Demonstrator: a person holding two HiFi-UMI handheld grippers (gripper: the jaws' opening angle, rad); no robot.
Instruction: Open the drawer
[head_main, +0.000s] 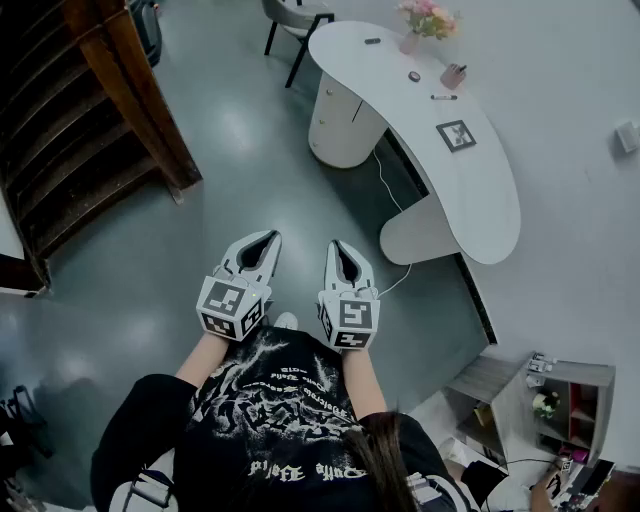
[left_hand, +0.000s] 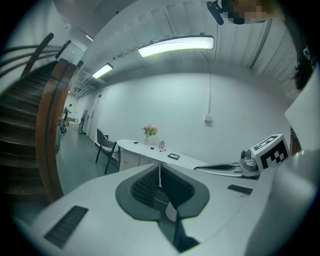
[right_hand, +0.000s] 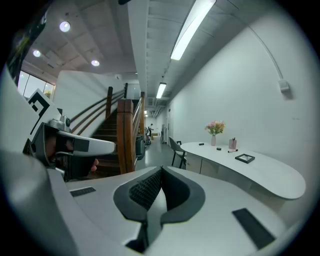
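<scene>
Standing on a grey-green floor, a person in a black printed T-shirt holds both grippers out level in front of the body, side by side and a little apart. The left gripper has its fingers pressed together at the tips, with nothing between the ribbed dark pads. The right gripper shows the same in its own view: fingers meeting at the tips, nothing gripped. Each carries its cube of square markers at the near end, just ahead of the person's forearms.

The drawer belongs to the rounded white pedestal under the far end of a curved white desk, which lies far and to the right of both grippers, well apart from them. The drawer looks closed, though its fronts are too small to tell apart. On the desk stand a vase of pink flowers at the far end, a pen cup, and a framed square marker nearer the person. A white cable runs along the floor beside the desk. A grey chair stands beyond the pedestal. A dark wooden staircase fills the far left. A low shelf unit stands near right.
</scene>
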